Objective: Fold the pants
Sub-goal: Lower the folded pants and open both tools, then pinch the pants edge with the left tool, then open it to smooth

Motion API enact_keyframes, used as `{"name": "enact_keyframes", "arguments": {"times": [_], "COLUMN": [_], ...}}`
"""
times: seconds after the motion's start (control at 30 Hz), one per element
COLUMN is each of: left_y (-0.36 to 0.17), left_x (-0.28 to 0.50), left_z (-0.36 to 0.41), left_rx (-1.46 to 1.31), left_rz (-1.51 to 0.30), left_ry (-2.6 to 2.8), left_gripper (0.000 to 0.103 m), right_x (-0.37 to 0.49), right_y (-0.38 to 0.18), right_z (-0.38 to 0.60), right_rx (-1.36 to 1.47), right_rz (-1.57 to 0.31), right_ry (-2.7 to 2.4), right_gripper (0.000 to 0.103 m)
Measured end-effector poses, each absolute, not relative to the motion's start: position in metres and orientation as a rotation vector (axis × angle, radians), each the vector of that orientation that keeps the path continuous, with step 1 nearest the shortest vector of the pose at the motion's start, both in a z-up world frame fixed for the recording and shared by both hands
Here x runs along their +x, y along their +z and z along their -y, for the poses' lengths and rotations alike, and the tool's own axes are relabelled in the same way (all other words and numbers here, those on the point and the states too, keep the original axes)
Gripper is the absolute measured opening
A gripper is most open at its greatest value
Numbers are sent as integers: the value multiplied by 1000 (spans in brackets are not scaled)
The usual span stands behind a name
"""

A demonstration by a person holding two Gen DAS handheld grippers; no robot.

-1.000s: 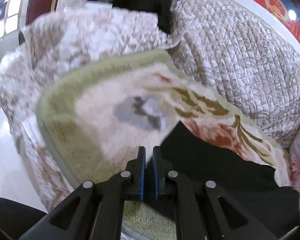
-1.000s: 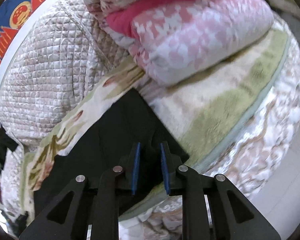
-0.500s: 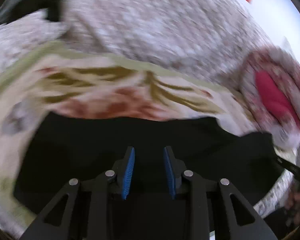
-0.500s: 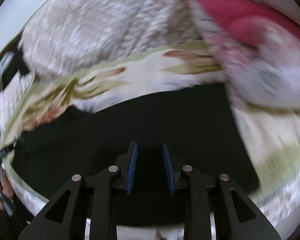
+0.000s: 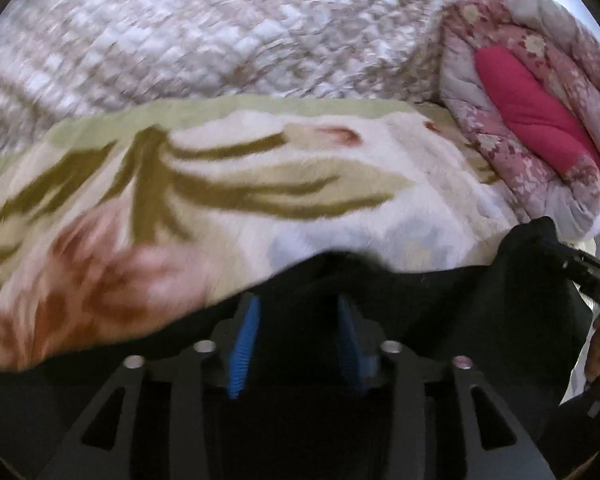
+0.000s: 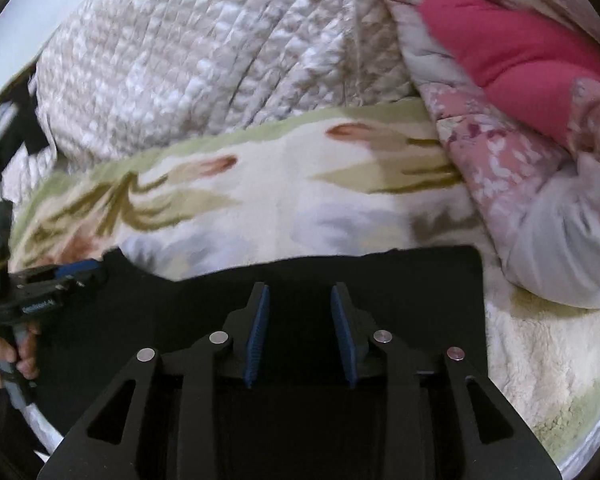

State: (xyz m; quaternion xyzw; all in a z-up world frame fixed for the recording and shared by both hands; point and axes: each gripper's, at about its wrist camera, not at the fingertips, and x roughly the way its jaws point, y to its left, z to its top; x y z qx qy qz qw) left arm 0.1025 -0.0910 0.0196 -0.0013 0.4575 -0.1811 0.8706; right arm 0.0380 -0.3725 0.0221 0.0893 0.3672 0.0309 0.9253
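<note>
The left gripper (image 5: 296, 344) is hovering with its jaws spread, having just been opening, and no cloth is sitting between the blue pads. The right gripper (image 6: 300, 332) is likewise parting, its gap narrower and also empty. Below and just ahead of both, the black pants (image 6: 340, 276) are lying flat on the floral blanket (image 6: 284, 184), their long axis running side to side across both views. The left end looks slightly rumpled, though blur is making that uncertain. Each hand is standing nearest its own end of the pants.
</note>
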Motion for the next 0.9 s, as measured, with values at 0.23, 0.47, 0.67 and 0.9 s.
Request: {"name": "enact_keyframes", "arguments": {"times": [0.23, 0.47, 0.67, 0.9], "left_y": [23, 13, 15, 22], "left_x": [118, 129, 152, 156], "left_z": [100, 130, 124, 112], "left_rx": [-18, 119, 44, -4], "left_rz": [-909, -947, -963, -947], "left_ry": [-483, -523, -440, -367], "left_gripper": [59, 12, 6, 2], "right_x": [34, 37, 30, 39], "right_y": [32, 31, 38, 17], "right_z": [396, 411, 414, 423], "right_rx": [225, 259, 263, 294], "right_rz": [-700, -707, -658, -791], "right_ry": [-50, -142, -170, -161], "right_gripper": [47, 47, 47, 47]}}
